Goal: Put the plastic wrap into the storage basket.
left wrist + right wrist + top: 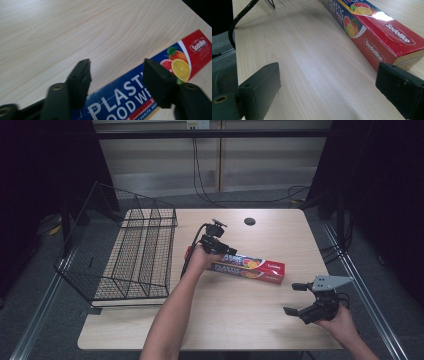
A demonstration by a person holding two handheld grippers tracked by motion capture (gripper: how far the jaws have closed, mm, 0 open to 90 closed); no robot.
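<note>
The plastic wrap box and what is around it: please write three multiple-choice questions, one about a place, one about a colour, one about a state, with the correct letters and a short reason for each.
1. Where is the wire basket?
A. at the left side of the table
B. at the right side
C. on top of the box

2. What colour is the end of the plastic wrap box that bears the brand name?
A. green
B. red
C. white

3. How stands the right gripper?
A. shut on the box
B. shut on nothing
C. open

Answers:
1 A, the high view shows it left of the box.
2 B, the right gripper view shows that end red.
3 C, its jaws stand wide apart over bare wood.
</note>
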